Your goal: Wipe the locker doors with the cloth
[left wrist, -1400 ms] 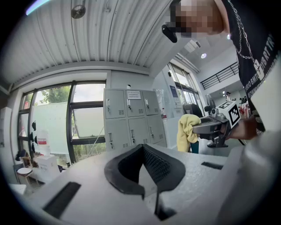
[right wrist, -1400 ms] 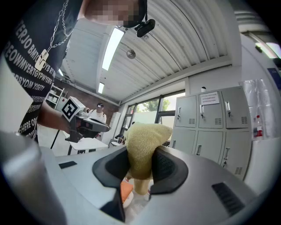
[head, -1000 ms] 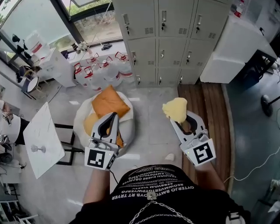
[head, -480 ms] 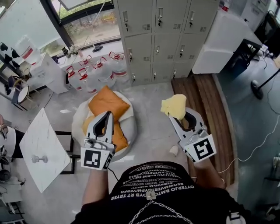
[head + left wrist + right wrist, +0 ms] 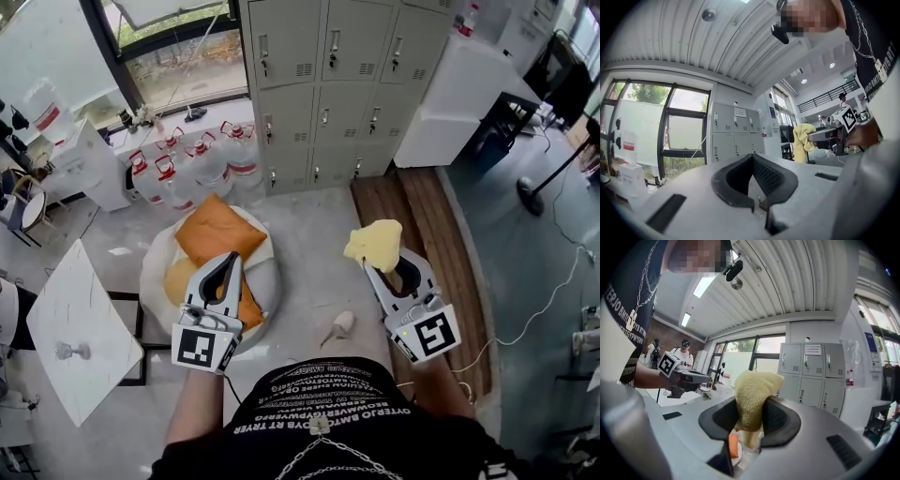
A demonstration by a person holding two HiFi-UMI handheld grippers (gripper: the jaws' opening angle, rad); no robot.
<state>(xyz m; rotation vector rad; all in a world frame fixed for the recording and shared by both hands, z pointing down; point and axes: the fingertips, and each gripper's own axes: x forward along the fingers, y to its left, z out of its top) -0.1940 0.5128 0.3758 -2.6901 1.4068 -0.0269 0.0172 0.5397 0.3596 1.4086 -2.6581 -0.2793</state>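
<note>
A yellow knitted cloth (image 5: 375,244) is pinched between the fingers of the right gripper (image 5: 380,267) and held in the air, well apart from the grey metal lockers (image 5: 328,75). The left gripper (image 5: 231,257) is carried with fingers pressed together, empty. A white paper notice (image 5: 812,349) is seen on one upper door, its print too small to be read

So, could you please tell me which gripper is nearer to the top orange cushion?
Left. The left gripper hangs over the top orange cushion's near edge, while the right gripper, holding the yellow cloth, is well off to its right.
</note>
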